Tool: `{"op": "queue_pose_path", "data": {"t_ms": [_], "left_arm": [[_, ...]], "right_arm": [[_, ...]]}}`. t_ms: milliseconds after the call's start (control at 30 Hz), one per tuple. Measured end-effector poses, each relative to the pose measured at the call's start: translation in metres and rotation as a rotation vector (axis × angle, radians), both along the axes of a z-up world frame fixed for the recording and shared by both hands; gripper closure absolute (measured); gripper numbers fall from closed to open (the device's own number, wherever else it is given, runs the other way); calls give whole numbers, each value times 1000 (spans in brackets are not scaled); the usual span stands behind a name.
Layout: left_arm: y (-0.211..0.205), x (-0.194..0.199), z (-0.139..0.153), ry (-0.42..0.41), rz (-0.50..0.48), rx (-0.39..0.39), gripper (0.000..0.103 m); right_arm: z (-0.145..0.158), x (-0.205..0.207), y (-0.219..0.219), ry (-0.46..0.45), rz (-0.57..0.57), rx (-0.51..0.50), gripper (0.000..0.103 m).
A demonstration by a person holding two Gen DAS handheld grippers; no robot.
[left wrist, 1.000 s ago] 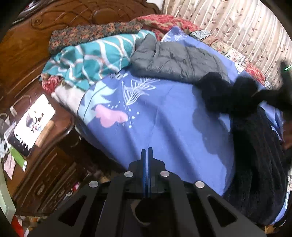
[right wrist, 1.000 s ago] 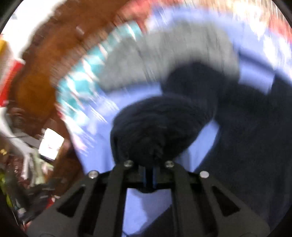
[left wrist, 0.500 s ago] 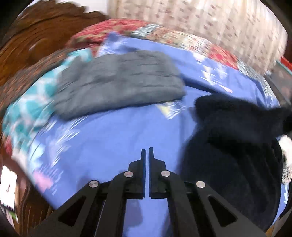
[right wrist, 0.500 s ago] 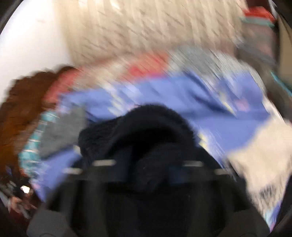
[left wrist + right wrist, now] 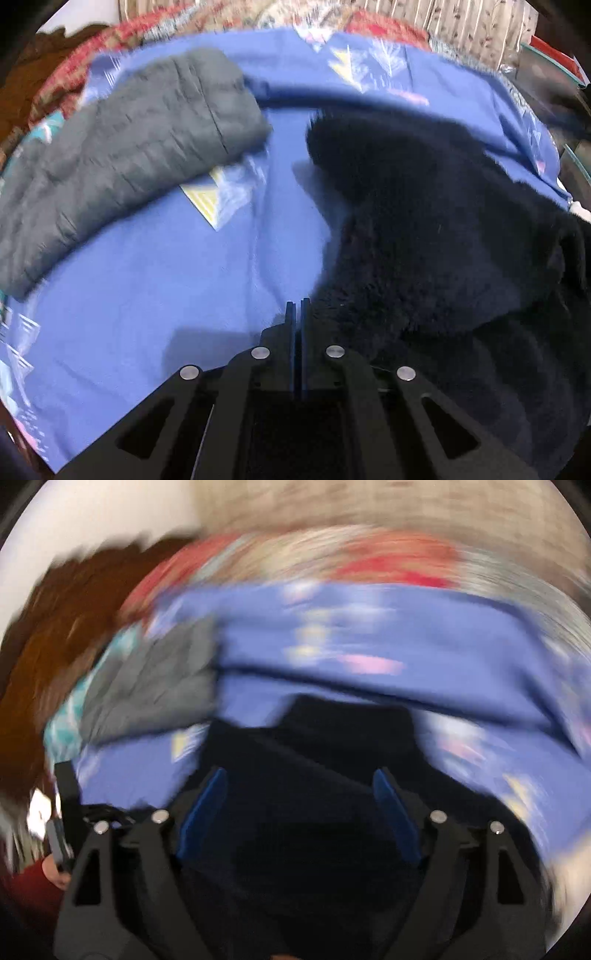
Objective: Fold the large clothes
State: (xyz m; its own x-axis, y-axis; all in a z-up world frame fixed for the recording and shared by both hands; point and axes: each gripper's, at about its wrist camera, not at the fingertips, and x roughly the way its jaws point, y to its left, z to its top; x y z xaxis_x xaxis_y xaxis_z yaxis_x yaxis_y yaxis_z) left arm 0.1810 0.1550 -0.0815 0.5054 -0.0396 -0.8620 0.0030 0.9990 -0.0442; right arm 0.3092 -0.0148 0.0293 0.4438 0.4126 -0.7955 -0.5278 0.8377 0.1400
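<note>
Black fleece (image 5: 443, 240) lies right of the pinched-shut, empty left gripper (image 5: 297, 306); the right gripper (image 5: 299, 782) is opening above it, so a flat edge should be sought.

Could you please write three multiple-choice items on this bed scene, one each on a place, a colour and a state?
1. In the left wrist view, where does the grey jacket lie relative to the black fleece garment?
A. to its left
B. on top of it
C. underneath it

2. What colour is the bedsheet?
A. green
B. blue
C. white

3. How does the left gripper stand?
A. shut with nothing in it
B. wide open
C. shut on the jacket

Answers:
1. A, the jacket lies apart at the left with bare sheet between.
2. B, blue shows around both garments.
3. A, its fingers meet with only sheet beyond them.
</note>
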Motion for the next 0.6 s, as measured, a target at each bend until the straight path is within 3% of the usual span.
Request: {"op": "queue_pose_path", "data": {"t_ms": [100,133,167,200,233,300,333,367,400,433,467,500,533,600], "left_arm": [[7,-8,-13,-13,20,-44,78],[10,-11,-15,-27,36,-47,78],[16,-13,-19,-32,62,-54,78],[22,-15,-22,-30,89,-66,78],[30,-15,-25,-29,117,-88,78],[51,-23,-29,-59,184,-179,78],[57,-26,-30,-71,215,-193,78],[61,-29,-31,-78,256,-174,78],[67,-33,-34,-80,293,-180,78],[72,-35,-36,-83,300,-218,78],[76,-37,-36,-86,306,-246,78],[78,-39,-34,-82,309,-252,78],[80,-40,-30,-81,312,-250,78],[85,-49,-15,-120,327,-225,78]], "right_arm": [[-50,41,83,80,107,-178,21],[-68,52,101,142,135,-207,26],[-86,62,116,223,145,-216,78],[-94,68,123,270,132,-203,91],[-96,77,126,265,138,-181,91],[-72,84,151,168,166,-62,92],[-56,88,157,121,166,57,93],[-38,91,160,47,164,209,103],[-29,94,163,-16,137,276,102],[-27,95,167,-74,86,274,102],[-35,98,176,-85,39,213,91],[-44,100,183,-47,34,150,66],[-53,96,184,-13,43,88,63],[-50,76,169,-69,41,90,63]]}}
